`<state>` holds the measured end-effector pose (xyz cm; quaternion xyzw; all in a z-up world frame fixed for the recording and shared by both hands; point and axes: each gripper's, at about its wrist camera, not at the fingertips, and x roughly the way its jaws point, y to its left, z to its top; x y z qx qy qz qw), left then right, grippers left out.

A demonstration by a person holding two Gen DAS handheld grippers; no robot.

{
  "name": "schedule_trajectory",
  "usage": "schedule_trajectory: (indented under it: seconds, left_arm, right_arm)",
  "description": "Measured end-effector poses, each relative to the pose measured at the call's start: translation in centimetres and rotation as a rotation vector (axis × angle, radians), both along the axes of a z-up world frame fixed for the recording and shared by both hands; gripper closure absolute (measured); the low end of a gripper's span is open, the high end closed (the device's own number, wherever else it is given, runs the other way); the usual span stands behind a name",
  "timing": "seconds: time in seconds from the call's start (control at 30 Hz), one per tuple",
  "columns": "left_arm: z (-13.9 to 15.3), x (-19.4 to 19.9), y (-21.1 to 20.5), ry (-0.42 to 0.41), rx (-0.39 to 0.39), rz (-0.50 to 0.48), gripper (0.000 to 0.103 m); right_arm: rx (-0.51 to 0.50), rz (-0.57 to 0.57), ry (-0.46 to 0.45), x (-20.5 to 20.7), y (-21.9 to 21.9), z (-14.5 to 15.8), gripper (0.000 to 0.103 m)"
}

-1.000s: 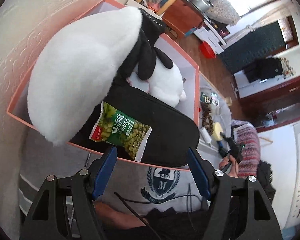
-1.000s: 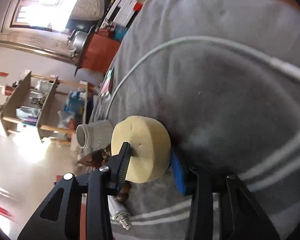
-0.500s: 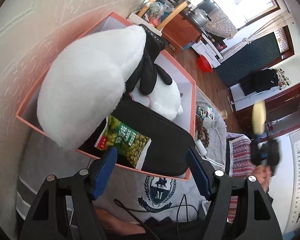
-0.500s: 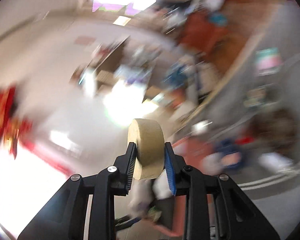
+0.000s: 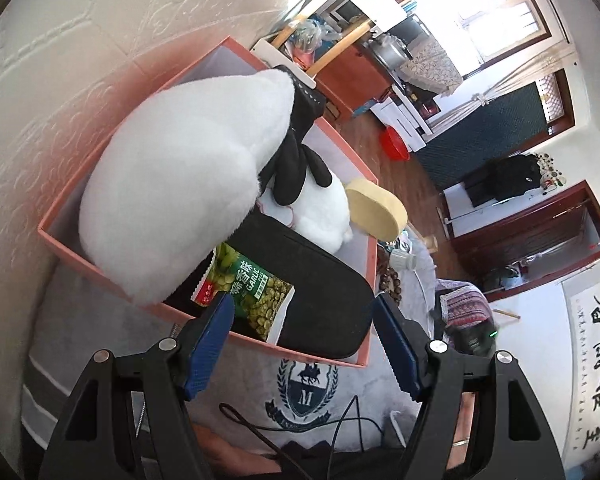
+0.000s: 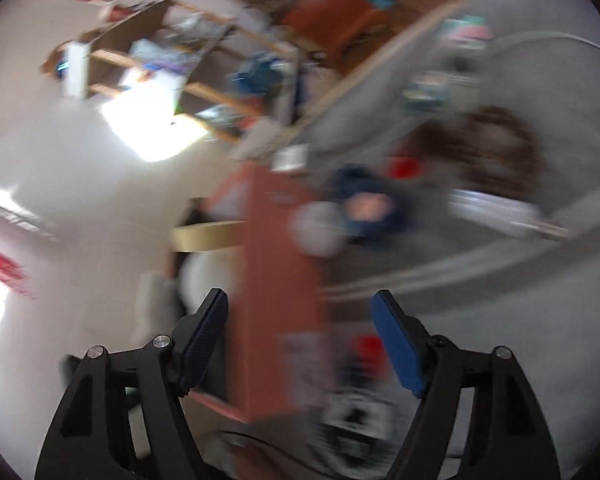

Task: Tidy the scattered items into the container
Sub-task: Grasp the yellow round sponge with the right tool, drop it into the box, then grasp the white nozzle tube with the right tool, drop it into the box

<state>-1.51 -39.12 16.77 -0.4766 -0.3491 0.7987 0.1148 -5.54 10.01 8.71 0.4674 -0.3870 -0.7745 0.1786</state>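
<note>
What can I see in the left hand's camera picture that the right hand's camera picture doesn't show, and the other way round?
Only the left wrist view shows, sharply, what fills the pink box: a white plush toy, a green snack packet, a black case, plus the open left gripper.

Only the right wrist view, badly blurred, shows the right gripper, jaws opening with nothing between them, and a wooden shelf.

Both show the box and the yellow sponge at its far rim.

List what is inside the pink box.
The pink box holds a white plush toy with black parts, a black case, a green garlic-pea packet, and a yellow sponge at its far rim. Whatever lies beneath them is covered.
</note>
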Motion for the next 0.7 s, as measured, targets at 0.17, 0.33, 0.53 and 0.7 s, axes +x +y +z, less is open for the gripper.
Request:
schedule_trajectory:
  seconds: [0.17, 0.33, 0.53, 0.7]
  left_arm:
    - [-0.1, 0.0, -0.2, -0.011, 0.012, 0.007, 0.032]
    - [-0.2, 0.0, -0.3, -0.008, 0.013, 0.017, 0.032]
    - [-0.3, -0.2, 0.0, -0.018, -0.010, 0.018, 0.032]
    - [0.1, -0.3, 0.7, -0.013, -0.054, 0.012, 0.032]
  right_arm:
    - [-0.169, -0.217, -0.132, -1.0, 5.5, -4.5, 0.038]
    - [0.079, -0.254, -0.134, -3.8, 6.6, -4.8, 0.038]
    - [0.051, -0.305, -0.151, -4.9, 8.9, -7.7, 0.037]
    - [-0.143, -0.233, -0.101, -6.9, 7.9, -9.2, 0.038]
